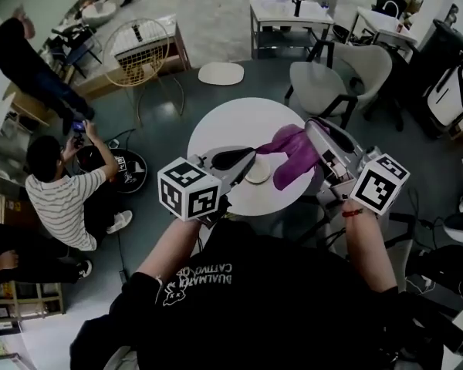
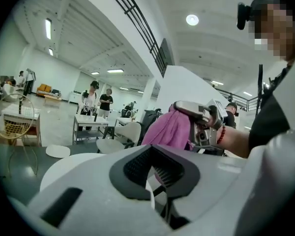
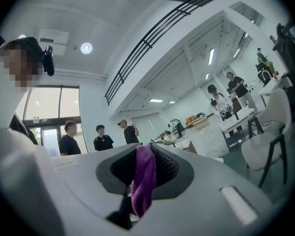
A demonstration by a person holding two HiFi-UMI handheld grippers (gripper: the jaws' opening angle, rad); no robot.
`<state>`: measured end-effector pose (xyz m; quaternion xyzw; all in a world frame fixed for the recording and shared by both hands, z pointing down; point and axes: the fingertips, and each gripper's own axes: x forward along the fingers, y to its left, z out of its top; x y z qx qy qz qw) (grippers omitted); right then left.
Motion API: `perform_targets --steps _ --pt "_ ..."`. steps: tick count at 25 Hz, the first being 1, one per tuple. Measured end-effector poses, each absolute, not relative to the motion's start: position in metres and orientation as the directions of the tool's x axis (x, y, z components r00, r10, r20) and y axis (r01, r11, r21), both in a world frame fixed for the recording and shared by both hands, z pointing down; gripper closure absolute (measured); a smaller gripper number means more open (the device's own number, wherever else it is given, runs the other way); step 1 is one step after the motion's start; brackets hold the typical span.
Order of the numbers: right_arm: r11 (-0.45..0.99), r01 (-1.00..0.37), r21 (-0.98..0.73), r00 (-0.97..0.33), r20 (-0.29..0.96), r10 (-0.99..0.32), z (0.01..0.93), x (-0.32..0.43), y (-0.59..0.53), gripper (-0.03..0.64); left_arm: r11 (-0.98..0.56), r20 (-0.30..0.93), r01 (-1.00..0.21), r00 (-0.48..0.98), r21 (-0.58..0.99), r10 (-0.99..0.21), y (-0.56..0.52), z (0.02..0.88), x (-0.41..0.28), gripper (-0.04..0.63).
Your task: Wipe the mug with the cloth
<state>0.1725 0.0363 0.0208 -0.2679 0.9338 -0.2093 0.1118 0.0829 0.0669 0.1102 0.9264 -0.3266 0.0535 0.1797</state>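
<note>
Left tongs [image 1: 247, 163] nipping one mug [image 1: 257, 174] (white), right tongs [image 1: 315, 129] gripping one purple cloth [image 1: 292, 154]

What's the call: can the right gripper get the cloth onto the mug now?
Probably yes. The right gripper grips the cloth, which hangs just beside the mug in the left gripper; nothing shows between them in the head view.

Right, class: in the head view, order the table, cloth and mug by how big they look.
Largest to smallest:
table
cloth
mug
The held cloth is nearer the camera, but the order is clear.
</note>
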Motion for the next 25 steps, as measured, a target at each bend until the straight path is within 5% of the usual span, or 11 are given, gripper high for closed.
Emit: perform_targets --steps 8,25 --pt "0.783 -0.373 -0.499 -0.824 -0.209 -0.526 0.007 0.221 0.088 0.555 -0.697 0.199 -0.664 0.747 0.272 -0.634 0.122 0.1 0.123 0.597" --pt "0.797 -0.455 -0.397 -0.837 -0.114 -0.535 0.038 0.251 0.147 0.557 -0.639 0.196 -0.72 0.691 0.272 -0.695 0.196 0.107 0.139 0.597"
